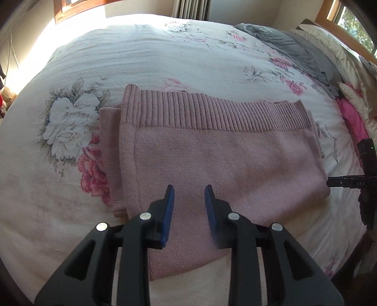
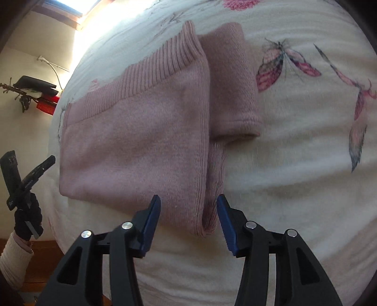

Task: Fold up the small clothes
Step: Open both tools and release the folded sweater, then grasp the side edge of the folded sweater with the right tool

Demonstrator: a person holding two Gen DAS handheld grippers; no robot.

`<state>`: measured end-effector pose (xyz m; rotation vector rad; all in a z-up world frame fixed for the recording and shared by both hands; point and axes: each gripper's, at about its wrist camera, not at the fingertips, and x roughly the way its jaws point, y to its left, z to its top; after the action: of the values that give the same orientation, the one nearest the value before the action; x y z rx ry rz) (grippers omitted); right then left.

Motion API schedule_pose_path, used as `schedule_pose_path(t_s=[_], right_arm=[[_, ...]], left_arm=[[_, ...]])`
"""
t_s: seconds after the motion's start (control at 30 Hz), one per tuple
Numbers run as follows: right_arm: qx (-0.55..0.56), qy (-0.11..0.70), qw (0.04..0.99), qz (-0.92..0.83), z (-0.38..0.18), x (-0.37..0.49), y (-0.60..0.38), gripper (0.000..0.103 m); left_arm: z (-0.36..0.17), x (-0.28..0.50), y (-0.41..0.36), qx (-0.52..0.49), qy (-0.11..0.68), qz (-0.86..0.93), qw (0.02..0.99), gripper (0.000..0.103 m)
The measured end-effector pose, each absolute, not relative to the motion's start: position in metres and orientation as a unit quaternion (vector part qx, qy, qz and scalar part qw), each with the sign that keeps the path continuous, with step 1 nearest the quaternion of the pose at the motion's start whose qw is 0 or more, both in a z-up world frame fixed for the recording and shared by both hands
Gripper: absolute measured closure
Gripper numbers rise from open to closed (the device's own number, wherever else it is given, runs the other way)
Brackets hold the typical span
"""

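Note:
A pink knitted sweater (image 1: 212,160) lies folded flat on the floral bedspread (image 1: 165,56), its ribbed hem on the far side. My left gripper (image 1: 189,190) hovers open over the sweater's near edge with nothing between its blue pads. In the right wrist view the same sweater (image 2: 141,141) shows a folded sleeve (image 2: 231,82) sticking out at its right. My right gripper (image 2: 188,200) stands open just above the sweater's near corner, holding nothing. The other gripper (image 2: 26,176), held by a gloved hand (image 2: 27,219), shows at the left edge.
Grey bedding (image 1: 294,47) and cream pillows (image 1: 329,42) lie at the bed's far right, with a bright pink cloth (image 1: 351,117) beside them. A window (image 1: 70,7) glows at the far left. Dark and red items (image 2: 42,94) sit beyond the bed's left edge.

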<state>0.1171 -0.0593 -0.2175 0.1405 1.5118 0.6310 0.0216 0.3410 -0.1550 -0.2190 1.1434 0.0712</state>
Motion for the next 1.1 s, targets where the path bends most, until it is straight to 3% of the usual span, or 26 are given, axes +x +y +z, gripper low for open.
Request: schedule_pose_path(t_s=[0.03, 0.17, 0.37, 0.47, 0.53, 0.67, 0.7, 0.8, 0.87, 0.93, 1.1], right_arm=[[0.065, 0.682, 0.674, 0.277, -0.224, 0.113, -0.06, 0.055], [0.071, 0.686, 0.667, 0.283, -0.226, 0.108, -0.063, 0.089], [0.035, 0.684, 0.672, 0.281, -0.209, 0.111, -0.07, 0.095], [0.001, 0.699, 0.669, 0.254, -0.222, 0.108, -0.071, 0.103], [-0.02, 0.71, 0.665, 0.232, -0.236, 0.106, -0.076, 0.103], [0.041, 0.701, 0.672, 0.236, -0.234, 0.105, -0.092, 0.103], [0.055, 0.695, 0.676, 0.239, -0.229, 0.106, -0.095, 0.101], [0.08, 0.673, 0.694, 0.243, -0.211, 0.115, -0.101, 0.079], [0.095, 0.657, 0.706, 0.247, -0.2, 0.127, -0.101, 0.046], [0.102, 0.648, 0.715, 0.243, -0.194, 0.141, -0.099, 0.032], [0.115, 0.645, 0.713, 0.252, -0.2, 0.18, -0.093, 0.027]], left_arm=[[-0.163, 0.02, 0.336, -0.099, 0.549, 0.032, 0.83, 0.077], [-0.187, 0.017, 0.336, -0.114, 0.573, 0.039, 0.811, 0.077], [-0.203, 0.011, 0.347, -0.124, 0.594, 0.053, 0.793, 0.077], [-0.208, 0.008, 0.349, -0.126, 0.597, 0.055, 0.79, 0.077], [-0.21, 0.009, 0.349, -0.127, 0.599, 0.057, 0.789, 0.077], [-0.208, 0.012, 0.347, -0.124, 0.601, 0.058, 0.787, 0.075], [-0.206, 0.015, 0.345, -0.125, 0.601, 0.057, 0.787, 0.073], [-0.193, 0.023, 0.338, -0.131, 0.59, 0.05, 0.795, 0.068], [-0.183, 0.032, 0.33, -0.132, 0.574, 0.045, 0.807, 0.061], [-0.176, 0.047, 0.321, -0.137, 0.565, 0.038, 0.813, 0.055], [-0.179, 0.085, 0.302, -0.147, 0.56, 0.036, 0.814, 0.055]])
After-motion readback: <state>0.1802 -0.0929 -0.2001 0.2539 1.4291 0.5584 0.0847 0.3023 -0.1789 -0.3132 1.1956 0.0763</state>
